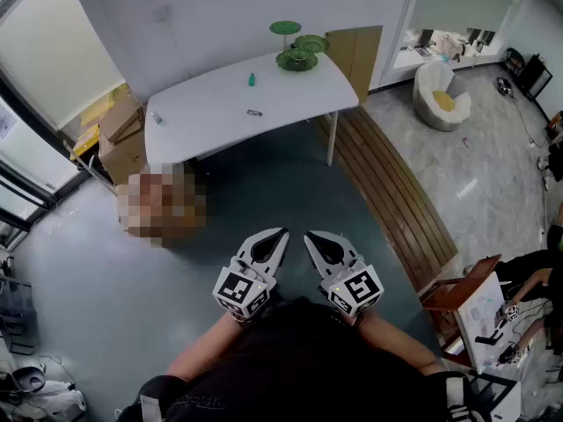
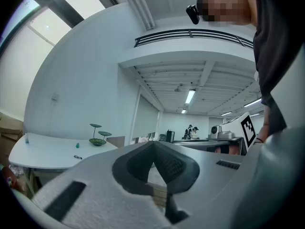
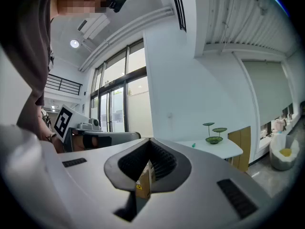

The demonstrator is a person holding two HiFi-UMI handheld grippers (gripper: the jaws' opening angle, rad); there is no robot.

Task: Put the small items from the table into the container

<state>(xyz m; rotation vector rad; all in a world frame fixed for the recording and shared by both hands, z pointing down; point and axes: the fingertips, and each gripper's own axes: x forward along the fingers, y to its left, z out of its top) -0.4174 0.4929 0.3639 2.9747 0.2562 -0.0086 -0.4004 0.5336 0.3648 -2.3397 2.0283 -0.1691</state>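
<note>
Green tiered dish [image 1: 297, 58] — small green item [image 1: 251, 79], maybe bottle.

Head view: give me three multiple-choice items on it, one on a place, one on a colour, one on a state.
1. Where on the white table does the green tiered stand sit?
A. At its right end
B. At its left end
C. In its middle

2. What colour is the small item nearest the stand?
A. Red
B. Green
C. Yellow

3. How do the left gripper and the right gripper stand?
A. Both wide open
B. Left shut on an item
C. Both shut, nothing held

Answers:
1 A: the stand is at the table's right end, seen from the head view.
2 B: it is the same green as the stand.
3 C: each gripper's tips meet with nothing between them, and the grippers are close to the person, far from the table.
</note>
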